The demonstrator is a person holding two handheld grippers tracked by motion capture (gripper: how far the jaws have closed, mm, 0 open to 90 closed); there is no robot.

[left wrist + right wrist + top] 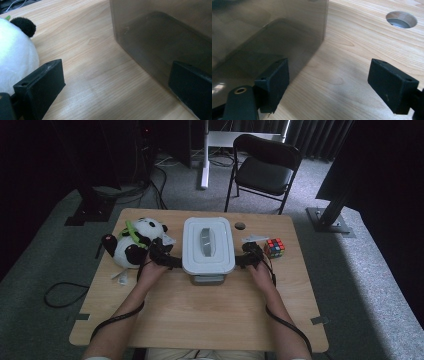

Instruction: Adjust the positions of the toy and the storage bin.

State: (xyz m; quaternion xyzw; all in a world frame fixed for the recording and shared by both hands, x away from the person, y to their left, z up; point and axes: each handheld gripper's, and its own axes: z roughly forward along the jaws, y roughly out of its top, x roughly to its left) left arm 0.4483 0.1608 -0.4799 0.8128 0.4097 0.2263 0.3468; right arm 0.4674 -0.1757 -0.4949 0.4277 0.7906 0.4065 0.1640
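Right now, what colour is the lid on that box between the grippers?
The lid is white with a clear middle panel, seen best in the high view.

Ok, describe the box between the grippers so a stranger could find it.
Start at the wooden table. In its far middle, between a panda toy and a puzzle cube, stands the box. It alone has a white lid and smoky walls.

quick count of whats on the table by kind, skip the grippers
lidded storage box: 1
panda plush: 1
puzzle cube: 1
small clear wrappers: about 3, hard to tell
total: about 6
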